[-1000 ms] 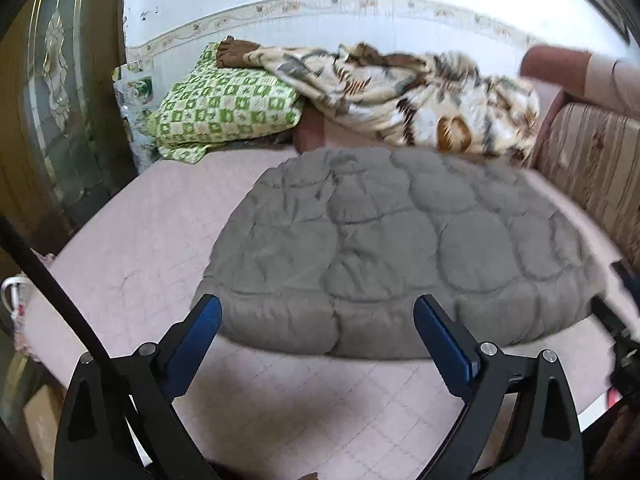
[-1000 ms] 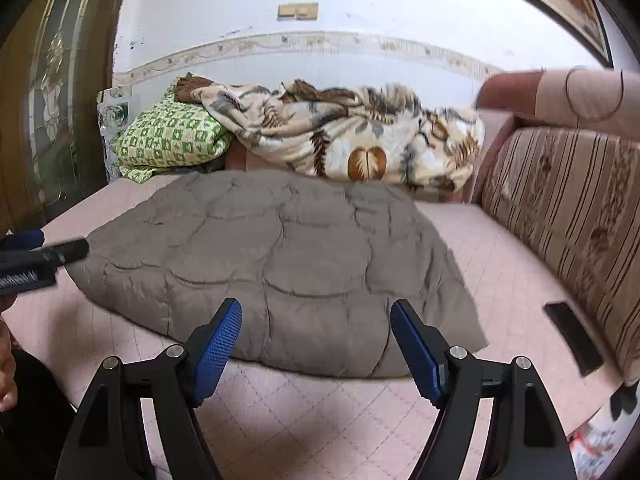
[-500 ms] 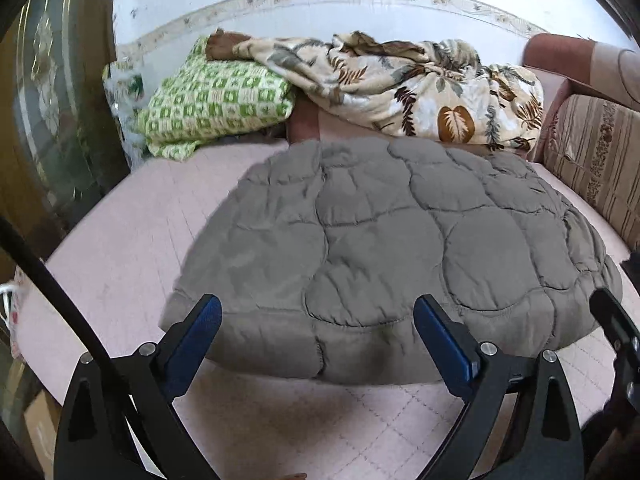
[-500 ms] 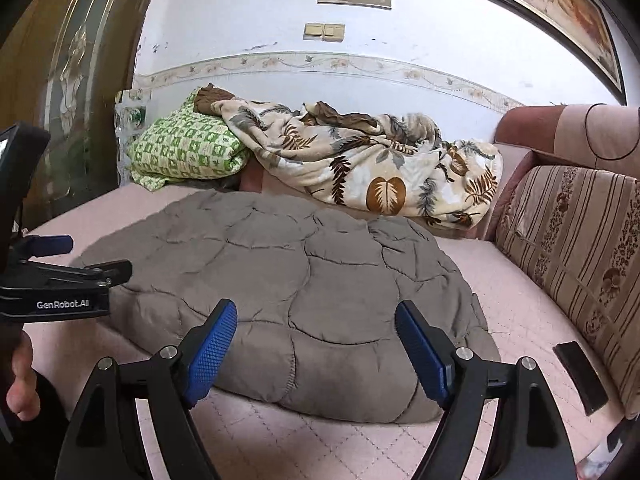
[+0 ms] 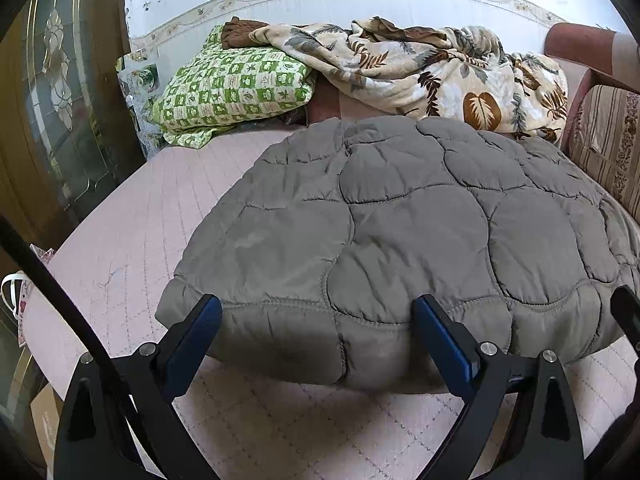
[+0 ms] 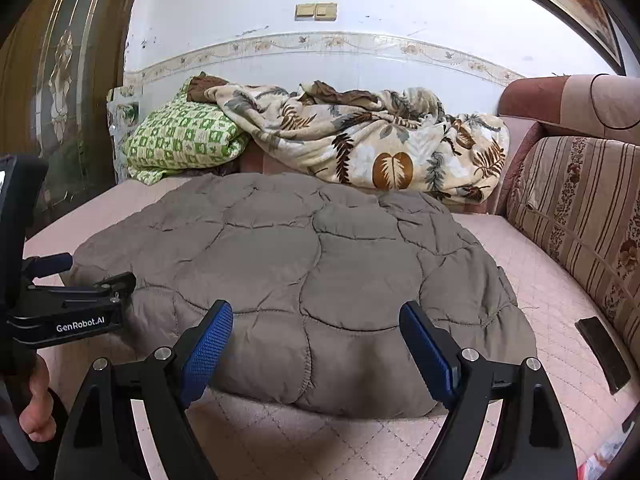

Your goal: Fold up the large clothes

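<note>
A: While both grippers sit low at the near edge, what's the left gripper point(image 5: 316, 334) doing?

B: Jaws spread wide, nothing pinched. Blue pads sit just at the near hem of the grey quilted coat point(image 5: 400, 232), one on each side of a puffy bit. Can't tell if pads touch the fabric.

A: And the right gripper point(image 6: 316, 338)?

B: Same, spread wide, nothing clamped; its jaws have just been opening a bit more, w/ only the coat's near hem in the gap, not squeezed.

A: Where's the coat?

B: Lying flat on the pink quilted bed cover point(image 5: 132, 232), mid bed, near hem towards the grippers, far end by the pillows.

A: See the other gripper from the right cam?

B: Yes, left one shows at the left edge, a hand point(image 6: 38, 412) under it, near the coat's left corner.

A: Further out?

B: Green checked pillow point(image 6: 180, 140) far left, leaf-print blanket point(image 6: 372, 144) heaped far centre, just beyond the coat. Striped sofa back point(image 6: 580, 216) on the right, dark flat thing point(image 6: 604, 354) on the cover beside it. Wall w/ light switches point(image 6: 316, 11) behind, wooden door point(image 6: 60, 80) on the left.
</note>
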Demonstrator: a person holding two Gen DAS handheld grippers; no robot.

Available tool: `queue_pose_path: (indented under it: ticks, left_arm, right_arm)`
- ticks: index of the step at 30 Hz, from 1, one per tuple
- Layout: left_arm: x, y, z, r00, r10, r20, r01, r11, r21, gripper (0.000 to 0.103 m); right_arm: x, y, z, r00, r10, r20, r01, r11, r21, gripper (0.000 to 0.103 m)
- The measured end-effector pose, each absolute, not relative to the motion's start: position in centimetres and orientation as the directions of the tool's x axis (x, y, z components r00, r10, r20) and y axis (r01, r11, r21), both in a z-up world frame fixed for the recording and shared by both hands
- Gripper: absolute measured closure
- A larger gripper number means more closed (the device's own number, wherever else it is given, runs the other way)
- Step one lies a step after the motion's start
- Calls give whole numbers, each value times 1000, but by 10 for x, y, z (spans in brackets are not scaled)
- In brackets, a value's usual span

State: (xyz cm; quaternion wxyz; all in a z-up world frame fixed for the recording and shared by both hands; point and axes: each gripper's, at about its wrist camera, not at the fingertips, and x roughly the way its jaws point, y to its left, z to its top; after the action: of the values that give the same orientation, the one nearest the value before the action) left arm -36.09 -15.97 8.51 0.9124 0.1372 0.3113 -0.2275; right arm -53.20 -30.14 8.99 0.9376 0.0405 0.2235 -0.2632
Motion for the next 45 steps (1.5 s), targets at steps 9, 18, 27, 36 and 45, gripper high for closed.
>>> queue_pose_path:
  ticks: [9,18,27,36,45]
  left_arm:
    - [-362,-161,85,701,-329,-633,501,859,108,7]
    - [-366,-160,85,714,-320,-623,501,855,135,7]
    - [-370,-159,85,719,-320,-617,503,852,144,7]
    - [-371,-160,85,714,-325,-620,507,850,139,7]
    - [-374,-161,85,709,-331,-623,515,847,137,7]
  right_arm:
    - [-534,-295,91,761,-484,-431,505,860,-73,15]
    - [-538,-289,93,766,-494,-411,500,860,-102,15]
    - [-539,-288,94,767,-498,-405,503,858,-103,14]
    - [-542,-286,96,766,-503,-400,505,856,-109,14]
    - [-543,-287,97,768,-503,-398,504,857,-109,14]
